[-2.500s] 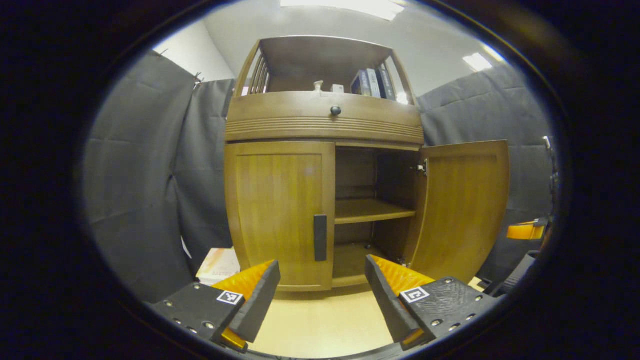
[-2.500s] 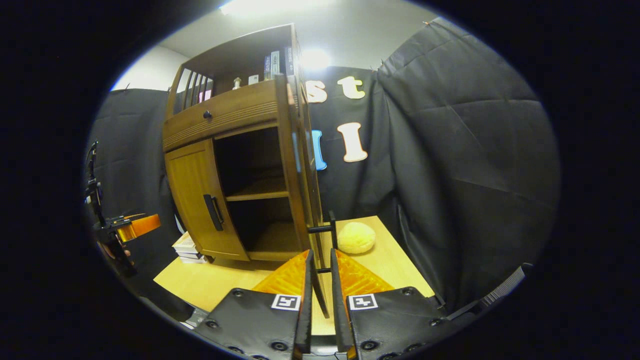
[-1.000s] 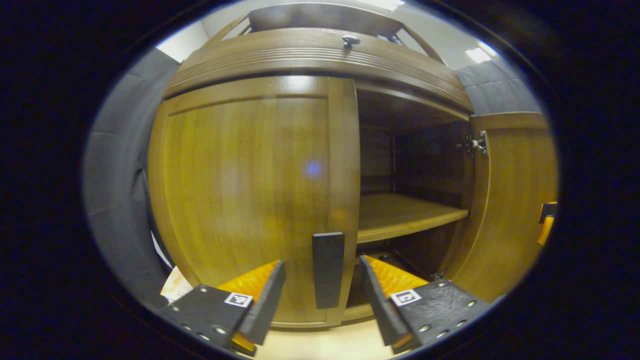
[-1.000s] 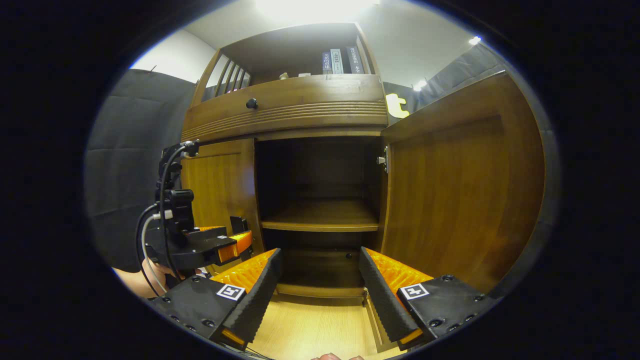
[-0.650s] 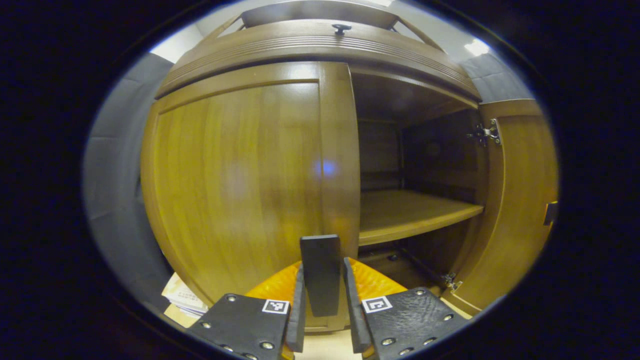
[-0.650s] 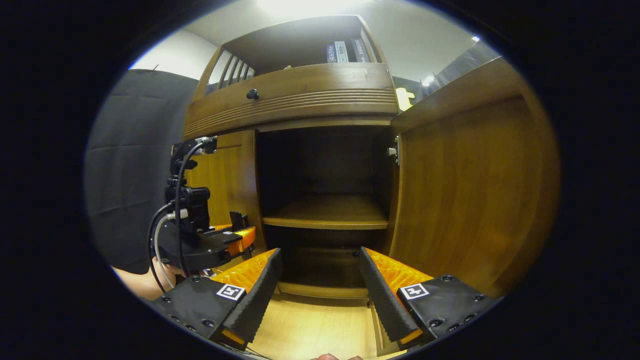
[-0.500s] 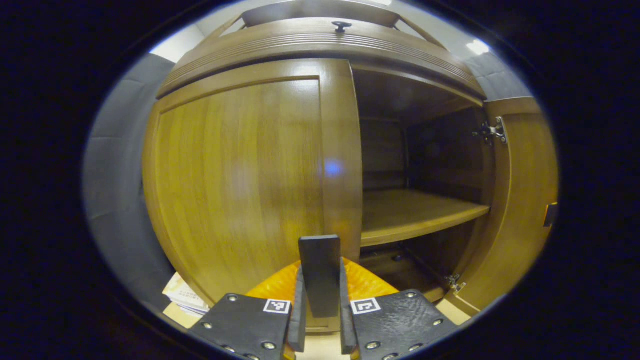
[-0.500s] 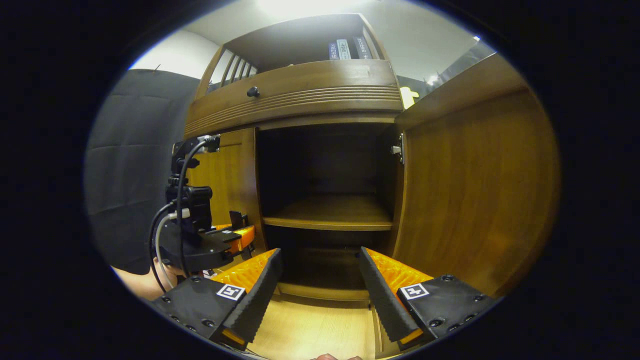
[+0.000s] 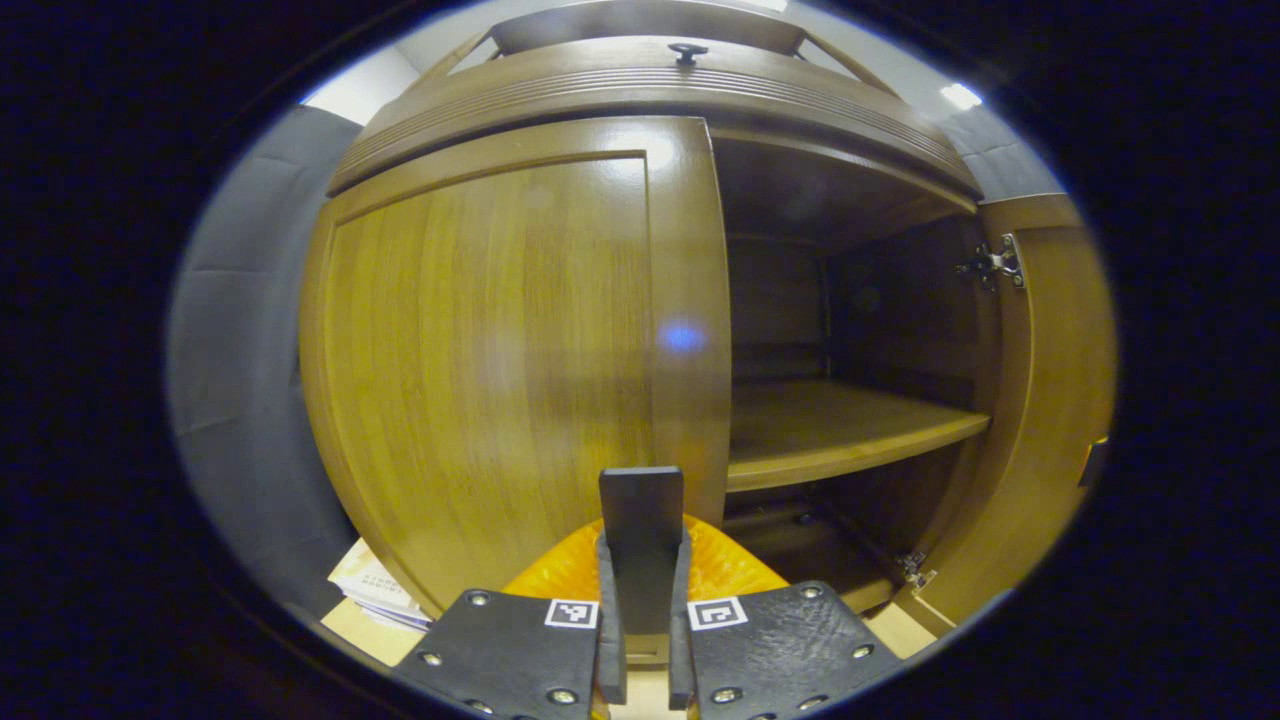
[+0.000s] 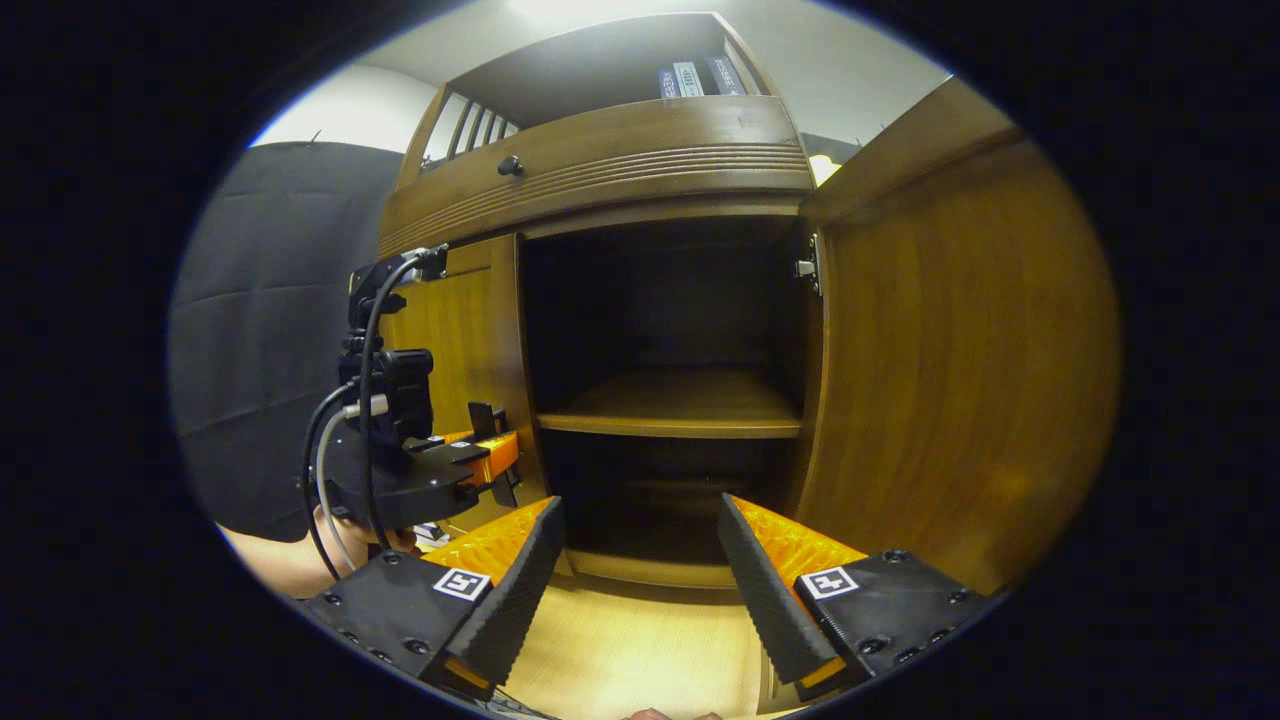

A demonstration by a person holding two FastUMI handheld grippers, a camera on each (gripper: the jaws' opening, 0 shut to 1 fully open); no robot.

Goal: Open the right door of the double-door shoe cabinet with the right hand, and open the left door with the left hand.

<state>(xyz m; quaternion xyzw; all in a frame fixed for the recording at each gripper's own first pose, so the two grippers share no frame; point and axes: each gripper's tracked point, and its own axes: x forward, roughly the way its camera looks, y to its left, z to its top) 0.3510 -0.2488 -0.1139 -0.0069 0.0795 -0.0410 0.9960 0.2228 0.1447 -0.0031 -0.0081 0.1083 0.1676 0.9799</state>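
Left gripper view: my left claw (image 9: 640,640) clamping both fingers on dark handle (image 9: 641,545) of left door (image 9: 500,350); right door (image 9: 1050,400) standing swung open, shelf (image 9: 840,430) showing.

Right gripper view: my right claw (image 10: 635,580) gaping wide, holding nothing, hovering over desk (image 10: 630,650) facing open compartment; left claw (image 10: 480,465) sitting at left door (image 10: 450,340).

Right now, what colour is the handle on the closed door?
Black; the handle shows best in the left gripper view.

black cloth wall (image 10: 260,300) hanging left of cabinet | ceiling light (image 9: 958,96) glowing above | books (image 10: 690,78) standing on top shelf
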